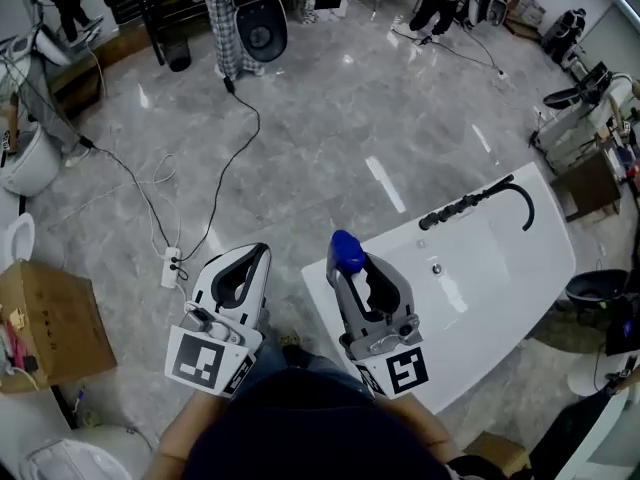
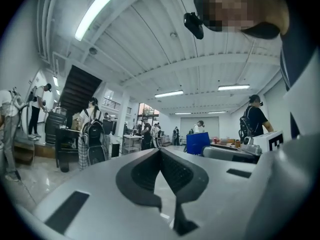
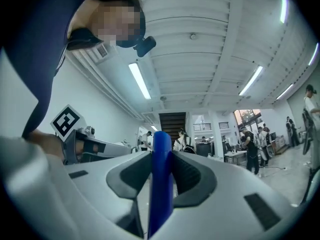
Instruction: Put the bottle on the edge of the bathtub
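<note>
A blue bottle (image 1: pixel 347 251) sticks up between the jaws of my right gripper (image 1: pixel 358 268), which is shut on it, held above the near left corner of the white bathtub (image 1: pixel 500 268). In the right gripper view the blue bottle (image 3: pixel 161 179) runs straight up between the pads, pointing at the ceiling. My left gripper (image 1: pixel 240 273) hangs over the grey floor left of the tub. Its jaws are shut with nothing between them; the left gripper (image 2: pixel 161 156) shows its tips meeting in its own view.
A black faucet and hose (image 1: pixel 478 204) lies on the tub's far rim. A white power strip (image 1: pixel 172 266) and black cables trail on the floor. A cardboard box (image 1: pixel 45 323) stands at left, a black bin (image 1: pixel 598 288) at right. People stand around the room.
</note>
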Available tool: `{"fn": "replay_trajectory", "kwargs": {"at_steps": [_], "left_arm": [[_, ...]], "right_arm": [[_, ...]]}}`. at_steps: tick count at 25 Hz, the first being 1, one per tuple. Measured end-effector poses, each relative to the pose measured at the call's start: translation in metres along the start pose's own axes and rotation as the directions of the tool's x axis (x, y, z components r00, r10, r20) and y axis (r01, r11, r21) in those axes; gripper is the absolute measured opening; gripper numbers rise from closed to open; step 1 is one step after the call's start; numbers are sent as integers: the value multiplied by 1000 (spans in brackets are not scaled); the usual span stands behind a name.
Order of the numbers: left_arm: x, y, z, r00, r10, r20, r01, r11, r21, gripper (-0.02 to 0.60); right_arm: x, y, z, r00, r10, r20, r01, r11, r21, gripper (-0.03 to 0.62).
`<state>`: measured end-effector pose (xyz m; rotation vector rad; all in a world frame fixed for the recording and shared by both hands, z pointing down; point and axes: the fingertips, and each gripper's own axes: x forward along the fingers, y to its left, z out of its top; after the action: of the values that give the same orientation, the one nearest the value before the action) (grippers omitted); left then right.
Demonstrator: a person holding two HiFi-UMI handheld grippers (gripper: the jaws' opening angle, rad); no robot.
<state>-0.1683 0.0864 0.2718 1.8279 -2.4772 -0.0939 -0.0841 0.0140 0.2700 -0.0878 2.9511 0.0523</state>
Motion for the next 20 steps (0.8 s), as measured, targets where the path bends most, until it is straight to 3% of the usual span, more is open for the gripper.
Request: {"fn": "replay_trajectory", "kwargs": {"at_steps": [5,10,13,20], "left_arm": [[55,-3,-10,980,-194,-52,193,981,-31,23],[100,0,-23,922,-375,-100,375,927,-18,23],[119,7,-38,864,-483,-143,482,875,-48,23],[152,4,-83,693,-685,-224,680,725,-113,23]], "right_arm": [[6,-33,-22,983,-168,-68,167,986,-14,144],[15,-62,-40,943,-314,-107,310,949,-51,144],[21,-68,-54,903,-410,-131,404,912,-67,144],[26,-88,-96,793,-575,-201,570,817,-89,144]]}}
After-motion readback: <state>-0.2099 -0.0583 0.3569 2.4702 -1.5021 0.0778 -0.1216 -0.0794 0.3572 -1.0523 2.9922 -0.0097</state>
